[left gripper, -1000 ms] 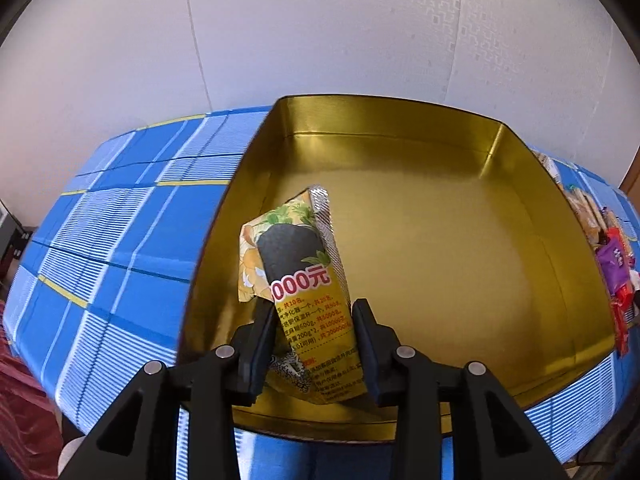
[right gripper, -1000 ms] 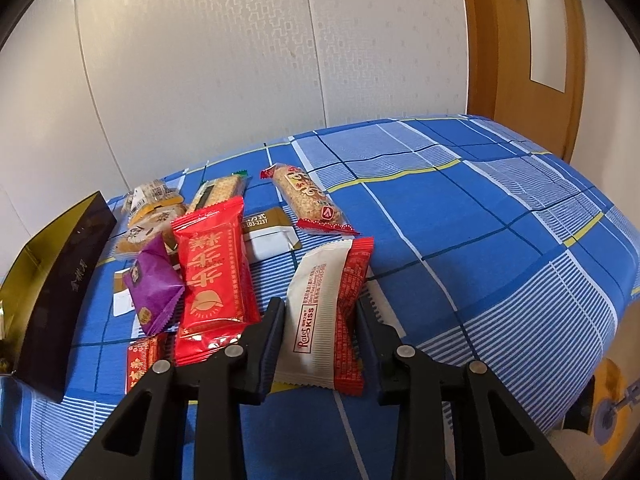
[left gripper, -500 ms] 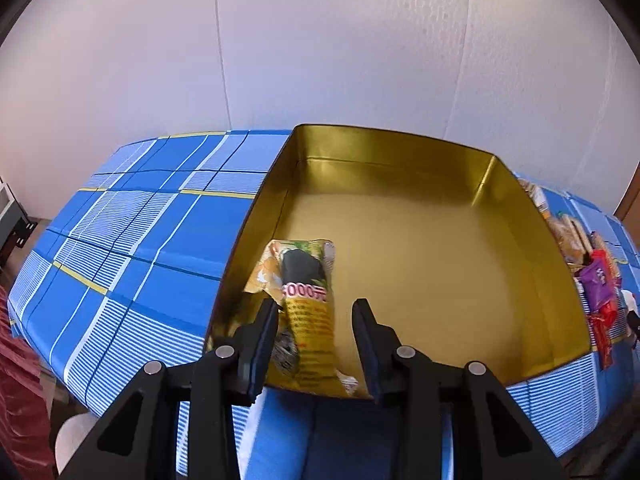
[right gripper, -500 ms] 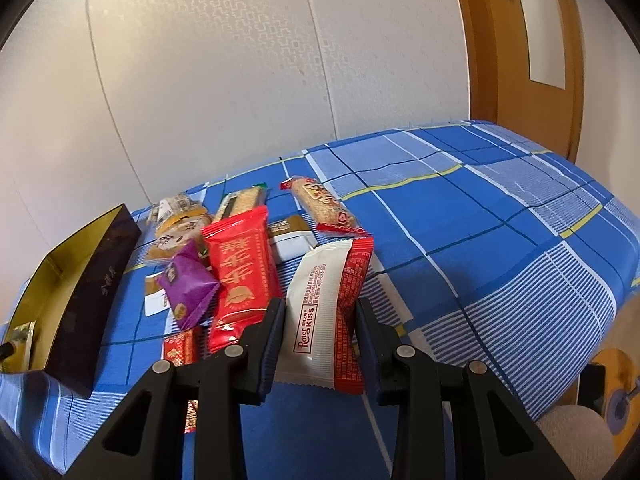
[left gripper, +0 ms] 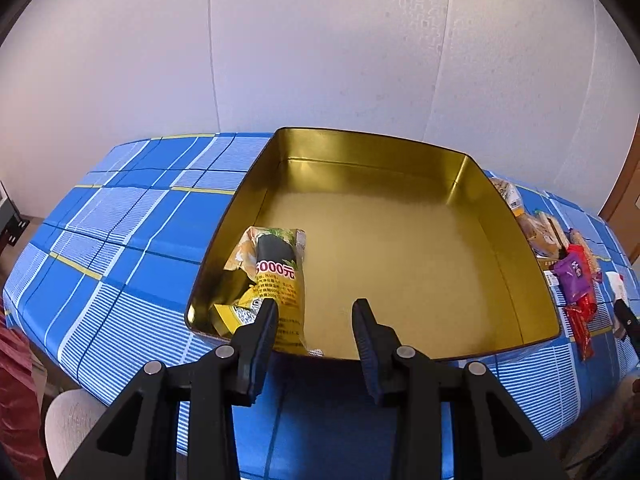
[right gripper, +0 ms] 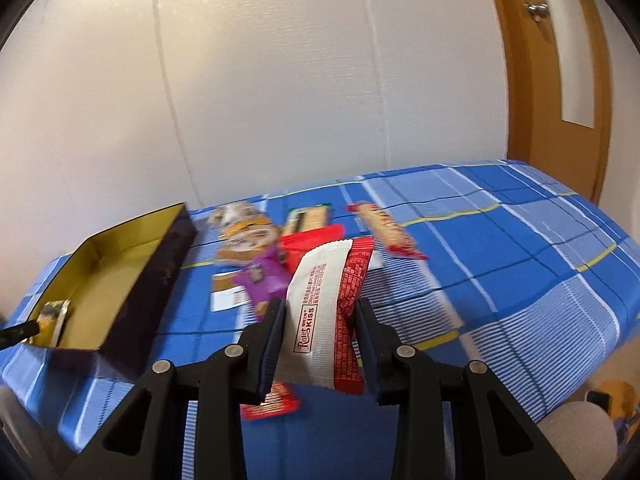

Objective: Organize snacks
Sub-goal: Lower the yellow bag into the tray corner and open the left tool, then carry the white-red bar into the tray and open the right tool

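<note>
Left gripper [left gripper: 314,312] jaws are sitting apart over the yellow snack [left gripper: 278,276] lower left in the tin [left gripper: 400,152], right gripper [right gripper: 320,312] is clamping the wafer [right gripper: 328,304], probably needing carrying tinward next.

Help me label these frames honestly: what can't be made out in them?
- Loose snacks on the bedspread, right wrist view: motion blur, so the brands are unreadable.
- Red packet, right wrist view: mostly hidden under the right gripper and the white-and-red packet it holds.
- Yellow packet in the gold tin, left wrist view: its near end is covered by a finger of the left gripper; the small print is too fine.
</note>
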